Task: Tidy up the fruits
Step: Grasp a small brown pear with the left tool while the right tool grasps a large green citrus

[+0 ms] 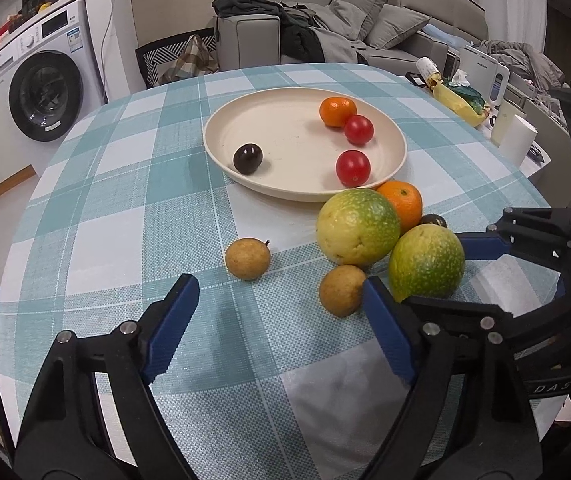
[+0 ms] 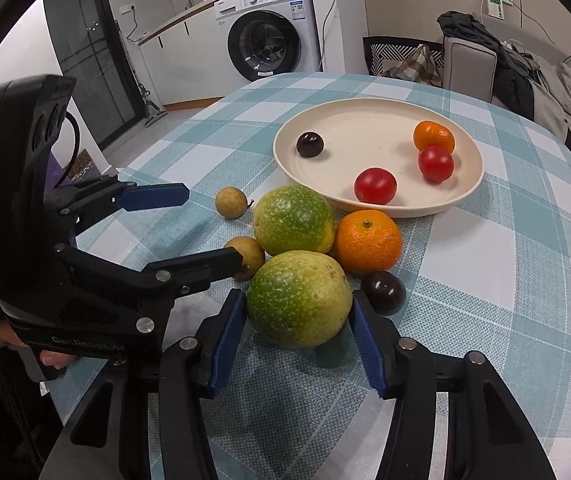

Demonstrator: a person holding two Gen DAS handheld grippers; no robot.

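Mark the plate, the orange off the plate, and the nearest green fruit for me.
plate [image 2: 365,120], right wrist view, bare inner floor.
orange off the plate [image 2: 367,240], right wrist view, top face.
nearest green fruit [image 2: 299,298], right wrist view, middle of its skin.

White washing machine [image 2: 263,46] under a counter, grey sofa [image 1: 397,32] piled with clothes, pale walls, dark glass door [image 2: 85,52]

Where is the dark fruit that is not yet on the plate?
In the right wrist view, the dark fruit lies on the tablecloth, just right of the right gripper, below the orange and beside the nearer green-yellow fruit.
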